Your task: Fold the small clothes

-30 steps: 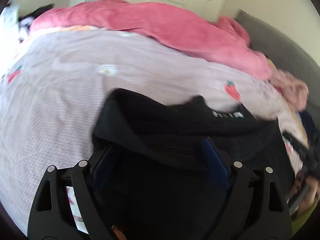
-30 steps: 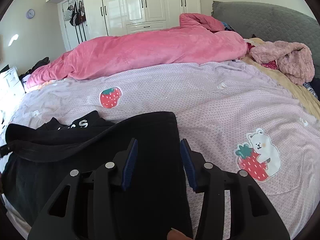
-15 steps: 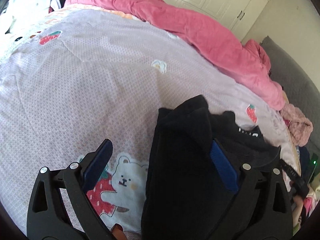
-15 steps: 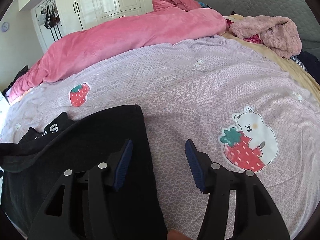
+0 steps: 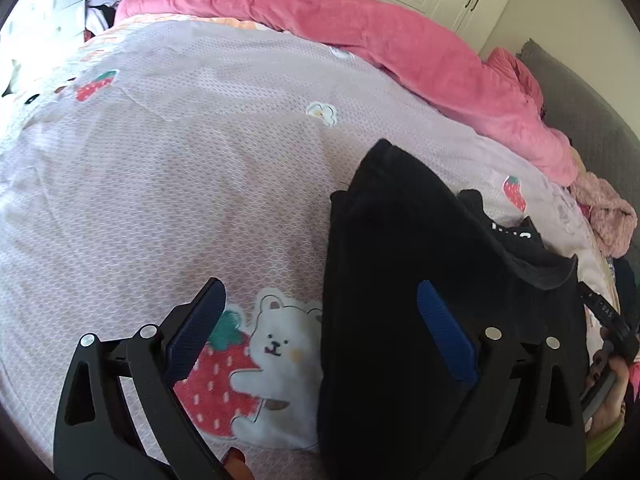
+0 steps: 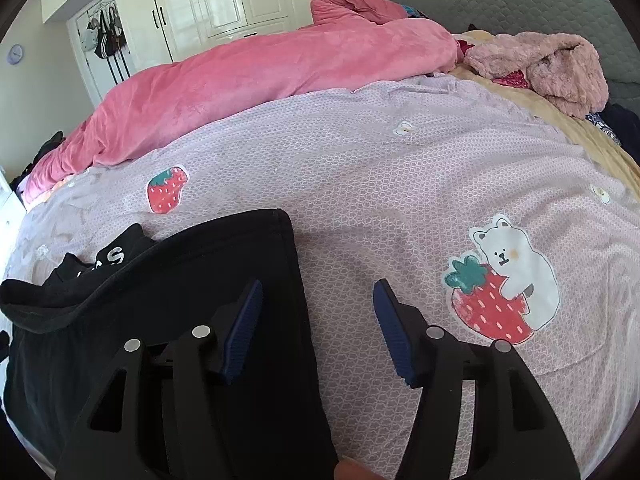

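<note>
The left hand-held gripper [image 5: 320, 324] is hovering with its jaws spread wide and holding nothing; its left blue pad [image 5: 196, 322] is hanging over a bear-and-strawberry print [image 5: 256, 372] on the lilac bedspread [image 5: 180, 160], while its right pad is sitting above the black garment [image 5: 392, 280]. The right hand-held gripper [image 6: 318, 326] is also standing open and gripping nothing, straddling the right edge of the same black garment [image 6: 192, 280], one pad over the cloth and the other over bare bedspread [image 6: 400, 168].

The garment is lying folded lengthwise on the bed, with white lettering [image 6: 108, 260] showing on a part poking out from under it.

Only the left view is showing a hand [image 5: 604, 384] with dark nails at the far right edge, beside a black strap [image 5: 600, 308]. Only the right view is showing the white wardrobe [image 6: 224, 0], hanging bags [image 6: 106, 38], a wall clock [image 6: 16, 54] and the fluffy pink garment [image 6: 552, 68] in full. Both are showing the pink duvet [image 5: 400, 48] lying along the far side.
</note>
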### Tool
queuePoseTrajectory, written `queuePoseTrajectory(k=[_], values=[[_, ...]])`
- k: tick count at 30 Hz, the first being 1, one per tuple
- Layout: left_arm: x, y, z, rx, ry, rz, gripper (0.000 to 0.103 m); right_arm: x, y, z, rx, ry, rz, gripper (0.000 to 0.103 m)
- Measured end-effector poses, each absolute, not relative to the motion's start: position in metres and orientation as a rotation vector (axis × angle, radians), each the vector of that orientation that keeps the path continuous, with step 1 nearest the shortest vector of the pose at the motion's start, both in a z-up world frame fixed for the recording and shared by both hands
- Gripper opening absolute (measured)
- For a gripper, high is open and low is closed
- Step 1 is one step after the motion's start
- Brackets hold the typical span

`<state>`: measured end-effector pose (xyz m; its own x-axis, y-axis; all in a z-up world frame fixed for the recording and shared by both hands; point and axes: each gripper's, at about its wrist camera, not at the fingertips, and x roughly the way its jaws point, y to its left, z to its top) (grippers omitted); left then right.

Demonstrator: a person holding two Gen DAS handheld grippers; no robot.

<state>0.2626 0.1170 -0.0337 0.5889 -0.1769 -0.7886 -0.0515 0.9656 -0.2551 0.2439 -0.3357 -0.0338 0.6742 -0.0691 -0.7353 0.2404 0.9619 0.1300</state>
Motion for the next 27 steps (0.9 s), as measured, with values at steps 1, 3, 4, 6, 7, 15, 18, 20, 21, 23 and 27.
queuePoseTrajectory(k=[1,3,4,6,7,15,18,20,21,23,27], values=[[0.265,0.117,-0.036,-0.252,0.943,-0.059,0.09,0.244,-0.336,-0.034,0.222,0.815,-0.175,0.057],[0.27,0.12,-0.043,-0.25,0.945,-0.005,0.088,0.245,-0.336,-0.034,0.221,0.819,-0.178,0.057],[0.27,0.121,-0.045,-0.265,0.946,0.0,0.086,0.246,-0.337,-0.035,0.221,0.821,-0.181,0.057],[0.268,0.125,-0.045,-0.282,0.927,0.008,0.072,0.247,-0.338,-0.037,0.223,0.827,-0.197,0.057],[0.267,0.124,-0.043,-0.286,0.917,0.0,0.053,0.248,-0.338,-0.038,0.224,0.831,-0.203,0.057],[0.244,0.11,-0.028,-0.278,0.87,-0.088,0.003,0.243,-0.319,-0.027,0.151,0.78,-0.094,0.005],[0.235,0.116,-0.015,-0.277,0.836,-0.087,0.003,0.238,-0.322,-0.018,0.152,0.74,-0.113,0.005],[0.233,0.119,-0.014,-0.284,0.842,-0.088,0.003,0.24,-0.321,-0.019,0.13,0.751,-0.128,0.005],[0.234,0.117,-0.015,-0.288,0.85,-0.085,0.003,0.241,-0.32,-0.023,0.118,0.765,-0.14,0.005],[0.235,0.118,-0.02,-0.286,0.872,-0.08,0.003,0.243,-0.32,-0.027,0.105,0.791,-0.149,0.005],[0.238,0.114,-0.026,-0.271,0.887,-0.064,0.004,0.241,-0.32,-0.029,0.099,0.794,-0.167,0.009]])
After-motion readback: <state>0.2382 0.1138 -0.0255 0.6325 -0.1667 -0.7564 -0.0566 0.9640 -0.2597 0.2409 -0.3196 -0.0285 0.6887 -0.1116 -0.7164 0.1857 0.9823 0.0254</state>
